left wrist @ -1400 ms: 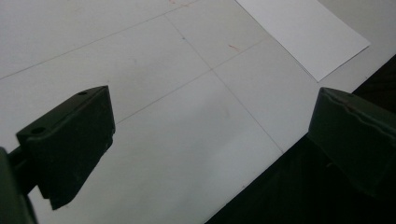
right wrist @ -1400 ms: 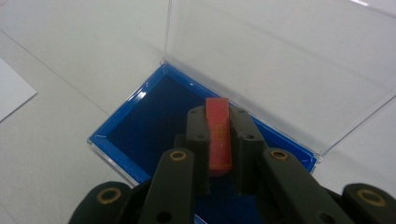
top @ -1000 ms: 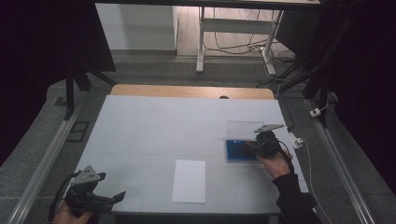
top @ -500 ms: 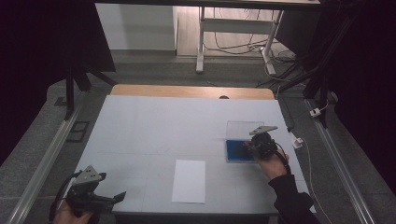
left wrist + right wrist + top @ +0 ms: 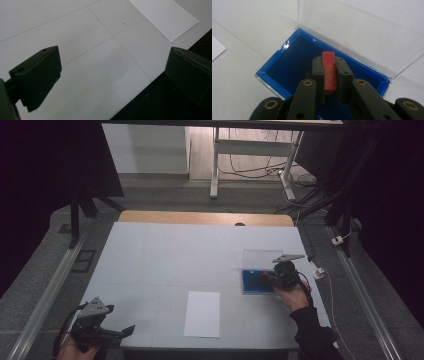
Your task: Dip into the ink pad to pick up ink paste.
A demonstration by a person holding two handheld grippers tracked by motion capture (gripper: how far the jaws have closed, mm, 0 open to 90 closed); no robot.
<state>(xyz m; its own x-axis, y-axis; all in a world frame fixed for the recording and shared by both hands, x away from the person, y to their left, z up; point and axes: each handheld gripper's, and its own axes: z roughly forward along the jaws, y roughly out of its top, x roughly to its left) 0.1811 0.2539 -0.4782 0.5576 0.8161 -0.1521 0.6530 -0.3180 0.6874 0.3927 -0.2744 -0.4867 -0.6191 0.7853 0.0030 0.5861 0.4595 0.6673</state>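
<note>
Clearance between the small flat red block with gold markings [image 5: 329, 71] and the blue velvet-lined tray with a clear hinged lid [image 5: 287, 47] is deciding the coming move: the block is hanging just above the tray floor, its long axis running along the jaws. The right gripper [image 5: 274, 277] is pinching it, the right hand angling down over the tray. The left gripper [image 5: 112, 332], jaws spread, is idling well apart near the white paper sheet [image 5: 202, 313].
</note>
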